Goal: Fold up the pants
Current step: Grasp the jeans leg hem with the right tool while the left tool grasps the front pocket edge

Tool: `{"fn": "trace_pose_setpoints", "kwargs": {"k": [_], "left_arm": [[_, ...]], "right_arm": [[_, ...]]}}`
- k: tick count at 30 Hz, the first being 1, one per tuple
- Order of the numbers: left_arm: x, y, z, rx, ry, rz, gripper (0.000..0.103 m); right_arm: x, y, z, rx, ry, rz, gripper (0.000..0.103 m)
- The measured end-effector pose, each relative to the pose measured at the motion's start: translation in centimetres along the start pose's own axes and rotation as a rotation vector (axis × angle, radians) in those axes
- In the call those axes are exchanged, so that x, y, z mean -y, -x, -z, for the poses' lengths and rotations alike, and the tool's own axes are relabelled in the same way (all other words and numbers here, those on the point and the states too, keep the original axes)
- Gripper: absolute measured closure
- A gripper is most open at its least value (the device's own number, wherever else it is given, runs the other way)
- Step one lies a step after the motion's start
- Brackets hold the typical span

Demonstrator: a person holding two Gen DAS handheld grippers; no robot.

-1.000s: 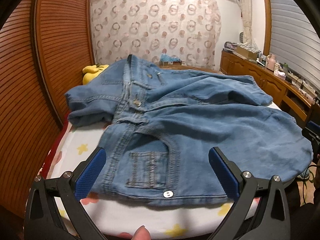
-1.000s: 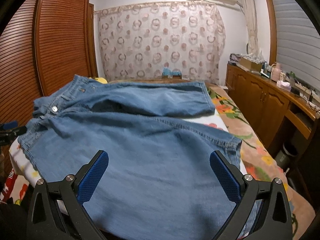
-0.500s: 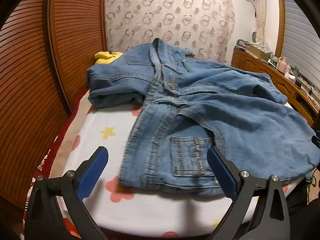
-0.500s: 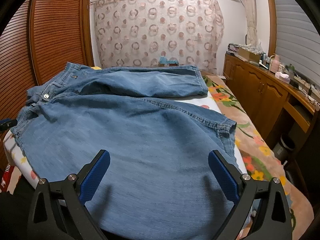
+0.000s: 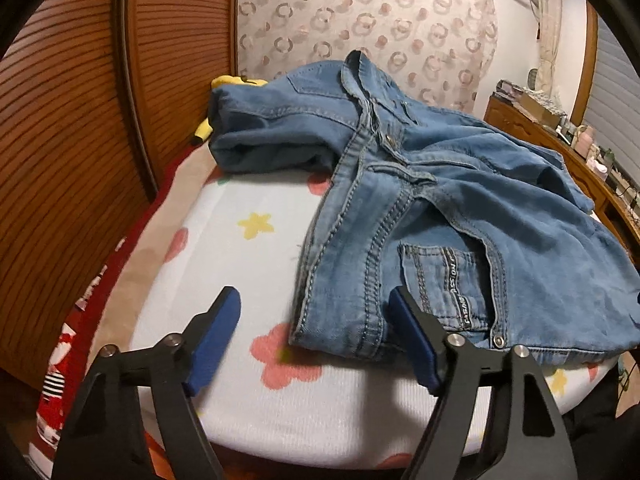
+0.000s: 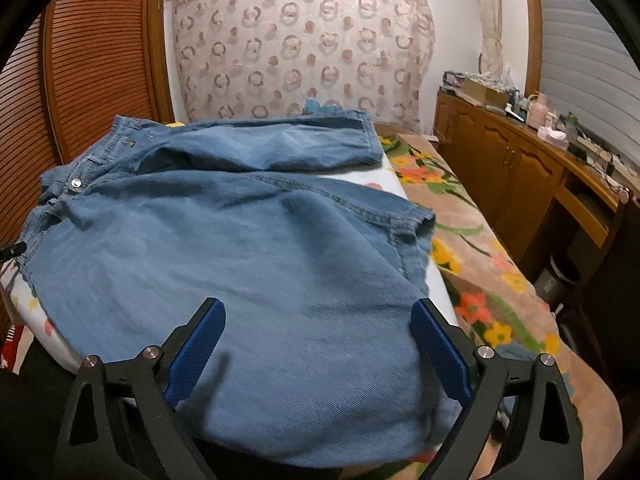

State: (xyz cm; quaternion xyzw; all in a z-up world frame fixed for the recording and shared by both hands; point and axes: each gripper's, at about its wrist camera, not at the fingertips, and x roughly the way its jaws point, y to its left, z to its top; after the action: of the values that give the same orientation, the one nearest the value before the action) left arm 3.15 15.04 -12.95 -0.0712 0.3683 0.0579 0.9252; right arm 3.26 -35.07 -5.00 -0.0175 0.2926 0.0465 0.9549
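Observation:
Blue denim jeans [image 5: 440,184] lie spread on the bed, waistband to the left and legs [image 6: 240,240] running right. The back pocket [image 5: 448,280] faces up near the front edge. My left gripper [image 5: 313,292] hovers low over the near waistband corner [image 5: 308,332], which lies between its closing jaws; the blue pads [image 5: 218,320] do not press the cloth. My right gripper [image 6: 317,304] stands wide over the near leg, jaws closing slightly, with denim below them and nothing pinched.
The bed sheet [image 5: 248,248] is white with stars and flowers. A slatted wooden wardrobe [image 5: 60,140] runs close along the left. A yellow plush [image 5: 228,80] lies behind the jeans. On the right are a floral blanket [image 6: 472,240] and a wooden sideboard [image 6: 520,168].
My left gripper moved left and down, from over the back pocket to the waistband corner, and its jaws narrowed. The right gripper stayed almost in place, with its jaws slightly narrower.

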Motion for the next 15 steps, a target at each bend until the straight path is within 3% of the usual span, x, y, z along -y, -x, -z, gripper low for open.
{"fn": "trace_pose_setpoints", "kwargs": {"k": [10,15], "left_arm": [[-0.1,-0.1,0.1,-0.001,-0.005,-0.005,0.026],[-0.1,-0.2,-0.1,-0.006,-0.011,-0.004,0.026]], "right_arm": [[1.3,0.6,0.0,-0.085,-0.028,0.057,0.016],[0.9,1.0,-1.1,-0.097,-0.046,0.044,0.031]]}}
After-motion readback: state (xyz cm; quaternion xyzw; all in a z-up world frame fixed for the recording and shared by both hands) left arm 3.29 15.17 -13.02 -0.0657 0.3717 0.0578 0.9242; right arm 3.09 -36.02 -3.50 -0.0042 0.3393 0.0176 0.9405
